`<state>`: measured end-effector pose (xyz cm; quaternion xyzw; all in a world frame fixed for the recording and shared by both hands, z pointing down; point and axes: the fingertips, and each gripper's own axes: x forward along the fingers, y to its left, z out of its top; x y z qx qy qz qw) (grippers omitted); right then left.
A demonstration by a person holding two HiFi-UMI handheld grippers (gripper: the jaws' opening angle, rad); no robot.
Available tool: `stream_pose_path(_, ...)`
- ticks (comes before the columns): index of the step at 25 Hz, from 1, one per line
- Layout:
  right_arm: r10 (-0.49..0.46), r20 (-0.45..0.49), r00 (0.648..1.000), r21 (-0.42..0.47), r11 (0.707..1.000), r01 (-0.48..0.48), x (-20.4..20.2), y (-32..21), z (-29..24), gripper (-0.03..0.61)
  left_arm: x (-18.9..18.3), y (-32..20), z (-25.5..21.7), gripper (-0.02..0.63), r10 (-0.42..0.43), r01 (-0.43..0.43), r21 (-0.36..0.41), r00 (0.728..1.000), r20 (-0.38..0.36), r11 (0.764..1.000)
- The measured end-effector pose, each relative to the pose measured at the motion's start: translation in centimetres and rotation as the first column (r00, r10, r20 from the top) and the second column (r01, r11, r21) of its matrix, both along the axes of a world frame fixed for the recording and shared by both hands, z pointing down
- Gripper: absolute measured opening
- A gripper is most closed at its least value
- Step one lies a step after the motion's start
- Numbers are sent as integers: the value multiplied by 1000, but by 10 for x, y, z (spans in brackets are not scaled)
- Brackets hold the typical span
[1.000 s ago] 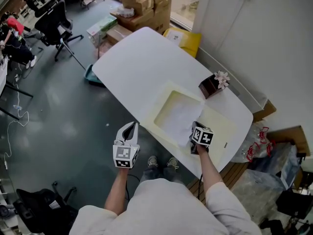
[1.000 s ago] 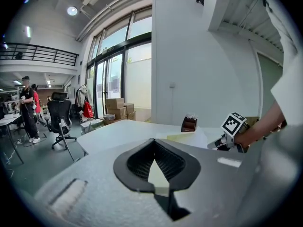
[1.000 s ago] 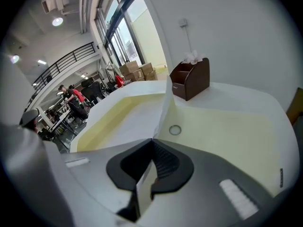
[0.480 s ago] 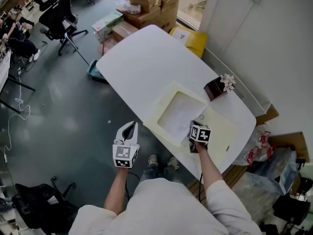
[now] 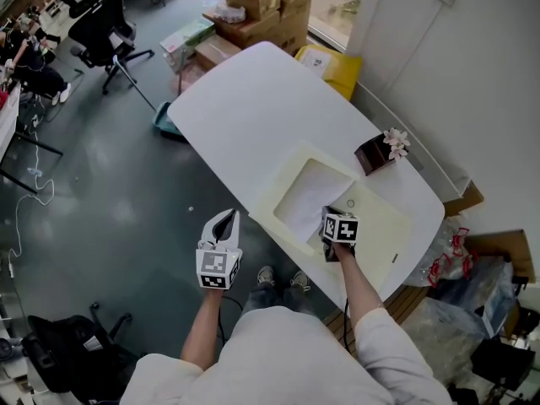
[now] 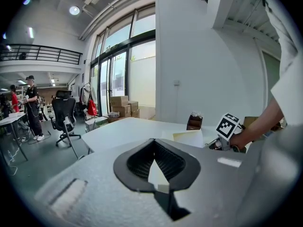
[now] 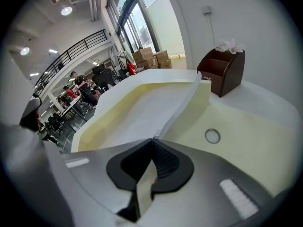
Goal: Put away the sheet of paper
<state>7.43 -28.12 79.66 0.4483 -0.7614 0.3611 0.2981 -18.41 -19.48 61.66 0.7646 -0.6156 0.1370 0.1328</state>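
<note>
One edge of the sheet of paper (image 5: 305, 197) is pinched in the right hand-held gripper (image 7: 152, 140), over the cream tray (image 5: 386, 226) on the counter (image 5: 245, 108); the left hand-held gripper (image 6: 154, 141) is pressed together, empty.

One sheet (image 5: 305, 201), two claws (image 6: 154, 141) (image 7: 152, 139)

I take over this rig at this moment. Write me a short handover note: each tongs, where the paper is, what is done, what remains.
Left tongs: shut, empty, held off the near edge of the table.
Right tongs: shut on the near edge of the sheet of paper.
Paper: mostly lying in the left recess of the cream tray, right side lifted.
Done: sheet brought into the recess.
Left: probably lower it flat, open the right tongs, withdraw.
</note>
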Motion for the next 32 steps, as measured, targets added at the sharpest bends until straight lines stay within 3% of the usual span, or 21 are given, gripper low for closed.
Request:
stream_pose_path(13,20,4,1000,-5,1000,-20,-2,-4,-1,5,-6,3,0,6,-15,15,-5,1000,5,1000)
stream_pose_path(24,60,36,998,2,998,-60,14,3,-3,173,4,6,-3,6,10,-10,4,1000,4,1000)
stream_pose_path(32,29,48,998,-12,1000,-28,16,16,-3,196,16,7,-6,6,29,-29,10,1000,1,1000)
